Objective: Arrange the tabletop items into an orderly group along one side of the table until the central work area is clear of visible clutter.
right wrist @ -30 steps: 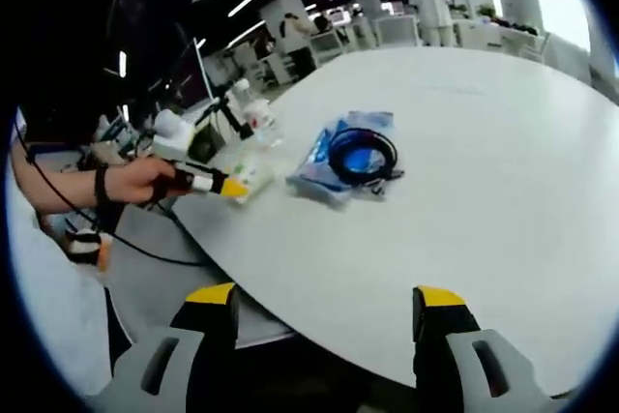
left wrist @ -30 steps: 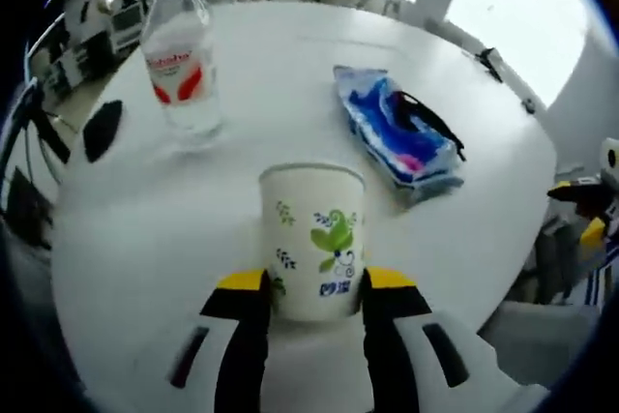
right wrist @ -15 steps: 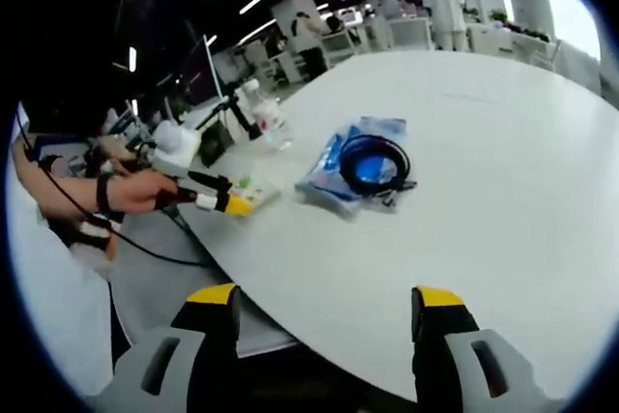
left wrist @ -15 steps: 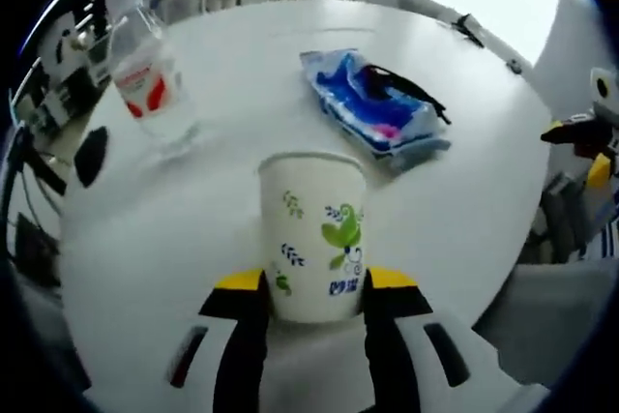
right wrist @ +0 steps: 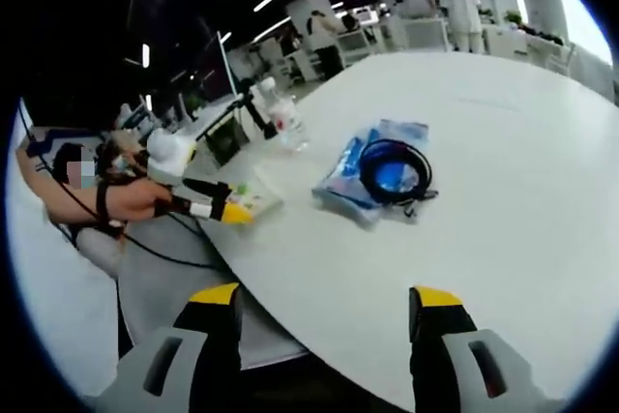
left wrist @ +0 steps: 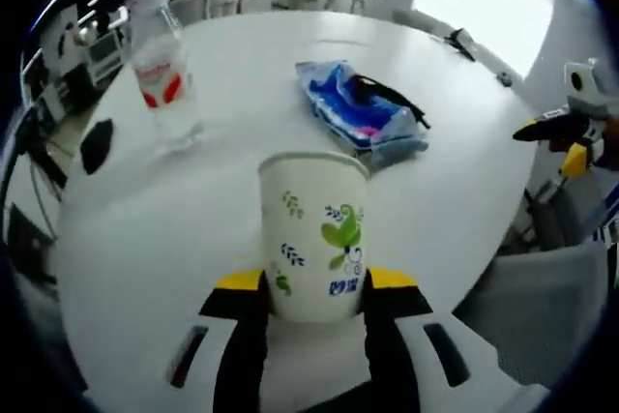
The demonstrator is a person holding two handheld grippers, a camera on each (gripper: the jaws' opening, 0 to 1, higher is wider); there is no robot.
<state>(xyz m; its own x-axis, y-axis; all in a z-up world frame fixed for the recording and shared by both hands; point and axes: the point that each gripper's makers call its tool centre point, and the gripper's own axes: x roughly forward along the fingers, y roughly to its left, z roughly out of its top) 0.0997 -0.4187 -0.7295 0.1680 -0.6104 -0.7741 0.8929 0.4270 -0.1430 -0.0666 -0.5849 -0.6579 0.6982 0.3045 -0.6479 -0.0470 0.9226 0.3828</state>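
A white paper cup [left wrist: 311,234] with a green leaf print stands upright between the jaws of my left gripper [left wrist: 314,282], which is shut on it near the table's near edge. Beyond it lie a blue plastic packet [left wrist: 360,115] with a coiled black cable [left wrist: 387,96] on top, and a clear water bottle [left wrist: 164,70] with a red label at the left. In the right gripper view my right gripper [right wrist: 327,311] is open and holds nothing, off the table's edge. That view has the packet [right wrist: 382,171], the bottle [right wrist: 287,123] and the left gripper [right wrist: 221,210] holding the cup [right wrist: 256,198].
The round white table [left wrist: 290,55] stretches wide beyond the items. A flat black object [left wrist: 98,142] lies at its left edge. A person's hand [right wrist: 131,200] holds the left gripper. Desks, chairs and people fill the room behind. The right gripper [left wrist: 571,128] shows beyond the table's right edge.
The left gripper, still shut on the cup, has drawn back toward the table edge, so the packet and bottle sit farther off. The right gripper stays open and has shifted slightly.
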